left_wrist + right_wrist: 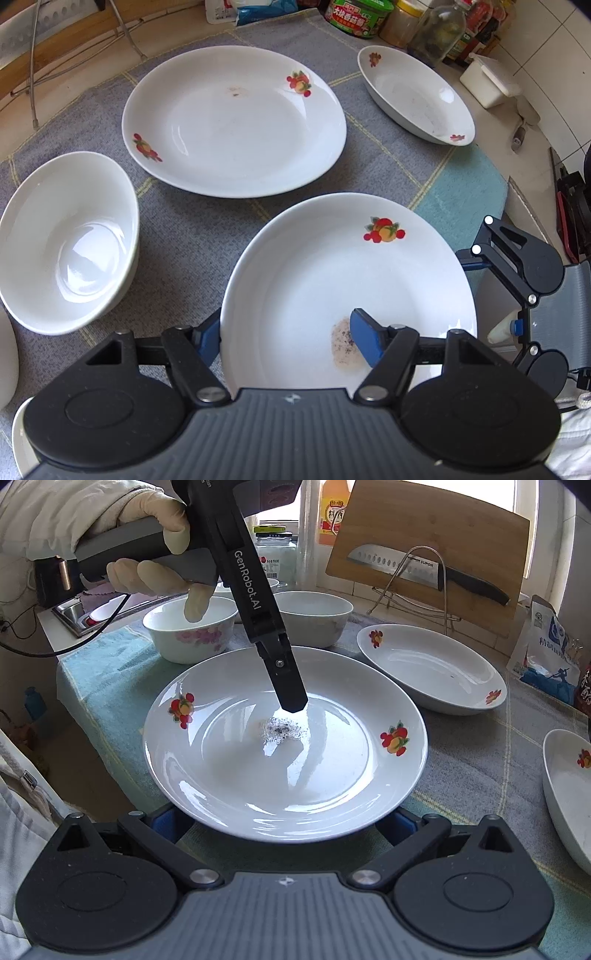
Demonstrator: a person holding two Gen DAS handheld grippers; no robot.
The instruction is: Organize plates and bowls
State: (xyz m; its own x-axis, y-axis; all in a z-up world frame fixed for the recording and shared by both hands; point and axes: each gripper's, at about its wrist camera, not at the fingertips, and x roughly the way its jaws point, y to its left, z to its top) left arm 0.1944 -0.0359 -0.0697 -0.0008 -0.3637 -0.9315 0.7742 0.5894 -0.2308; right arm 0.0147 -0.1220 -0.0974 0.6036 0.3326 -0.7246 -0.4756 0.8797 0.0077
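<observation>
A white deep plate (332,273) with fruit decals and a dark speckled stain lies nearest me on the grey cloth. My left gripper (286,336) straddles its near rim: one blue finger (364,341) rests inside the plate beside the stain, the other (208,332) sits outside under the rim, so it is shut on the plate. In the right wrist view that inner finger (290,694) points down into the same plate (284,746). My right gripper (284,827) is open, its blue fingers (168,823) spread wide below the plate's near rim, tips hidden.
A larger decal plate (236,122), an oval dish (417,96) and a plain white bowl (70,240) share the cloth. Two more bowls (192,635) (314,620) stand behind. A cutting board (428,554) with knife, jars (436,33) and packets line the back.
</observation>
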